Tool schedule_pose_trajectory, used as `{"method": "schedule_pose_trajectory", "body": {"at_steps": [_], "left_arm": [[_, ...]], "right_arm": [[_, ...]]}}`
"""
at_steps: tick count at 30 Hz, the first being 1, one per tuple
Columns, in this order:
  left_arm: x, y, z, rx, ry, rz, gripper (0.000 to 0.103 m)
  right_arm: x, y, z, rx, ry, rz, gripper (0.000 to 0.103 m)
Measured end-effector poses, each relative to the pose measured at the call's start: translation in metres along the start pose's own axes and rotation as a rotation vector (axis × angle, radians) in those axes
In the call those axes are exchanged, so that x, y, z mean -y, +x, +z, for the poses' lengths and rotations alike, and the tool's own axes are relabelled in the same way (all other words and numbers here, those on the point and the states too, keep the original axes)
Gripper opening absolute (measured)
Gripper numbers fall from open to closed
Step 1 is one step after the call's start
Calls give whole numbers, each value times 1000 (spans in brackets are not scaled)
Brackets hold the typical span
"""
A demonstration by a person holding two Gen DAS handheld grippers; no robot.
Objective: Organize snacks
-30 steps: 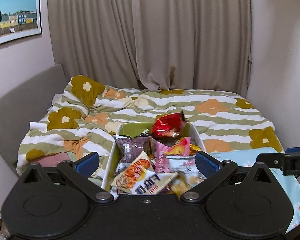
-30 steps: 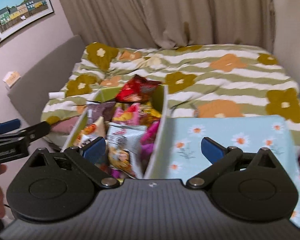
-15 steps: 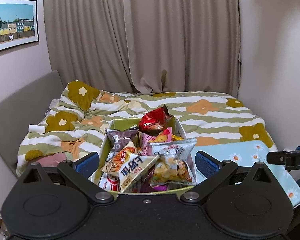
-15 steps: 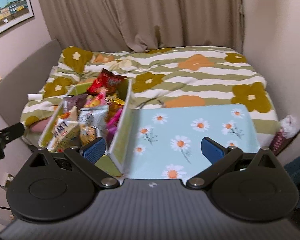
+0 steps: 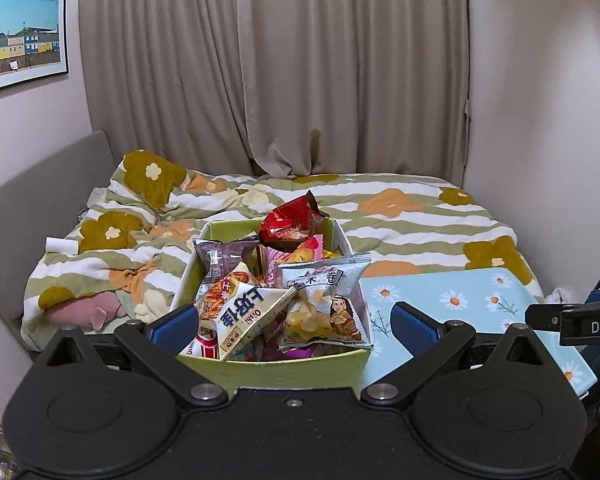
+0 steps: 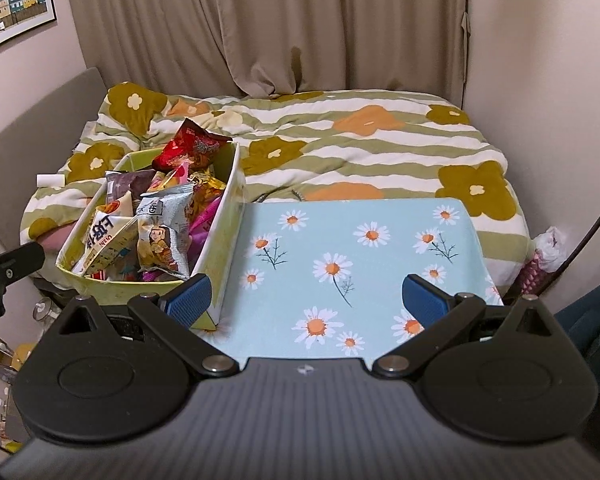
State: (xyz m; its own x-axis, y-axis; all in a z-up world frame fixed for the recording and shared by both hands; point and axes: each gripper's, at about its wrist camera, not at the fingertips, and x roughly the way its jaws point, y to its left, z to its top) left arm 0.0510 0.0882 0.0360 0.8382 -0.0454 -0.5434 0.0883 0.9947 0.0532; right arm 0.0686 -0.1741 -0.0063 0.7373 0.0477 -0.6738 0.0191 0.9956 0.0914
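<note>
A green box (image 5: pixel 268 372) (image 6: pixel 224 216) full of snack packets stands on the bed's near edge. Among them are a red bag (image 5: pixel 290 224) (image 6: pixel 194 146), a silver chips bag (image 5: pixel 324 304) (image 6: pixel 162 232), a white Oishi bag (image 5: pixel 244 316) (image 6: pixel 104 232) and a purple packet (image 5: pixel 224 258). Right of the box lies a light blue daisy-print board (image 5: pixel 472 312) (image 6: pixel 352 276). My left gripper (image 5: pixel 294 322) is open and empty, in front of the box. My right gripper (image 6: pixel 306 296) is open and empty, above the board's near end.
The bed has a green-striped flowered duvet (image 5: pixel 400 216) (image 6: pixel 360 140). A grey headboard (image 5: pixel 32 196) is at the left, curtains (image 5: pixel 276 64) behind, a wall at the right. A pink plush (image 5: pixel 86 310) and a small white roll (image 5: pixel 62 245) lie at the bed's left.
Both grippers have pulled back and risen, so the box and board show farther away and more fully. Both stay open. The snacks have not moved.
</note>
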Motion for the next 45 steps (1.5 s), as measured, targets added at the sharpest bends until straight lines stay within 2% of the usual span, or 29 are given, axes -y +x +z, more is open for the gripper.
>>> {"method": "schedule_pose_trajectory", "body": {"at_steps": [33,45], "left_arm": [[1,8,7,0,14,-14,103],[-3,11,8,14,-16,-8,103]], "right_arm": [[-2,5,3,-1,14,-32,103],[-1,7,6,2,21,-44,103]]}}
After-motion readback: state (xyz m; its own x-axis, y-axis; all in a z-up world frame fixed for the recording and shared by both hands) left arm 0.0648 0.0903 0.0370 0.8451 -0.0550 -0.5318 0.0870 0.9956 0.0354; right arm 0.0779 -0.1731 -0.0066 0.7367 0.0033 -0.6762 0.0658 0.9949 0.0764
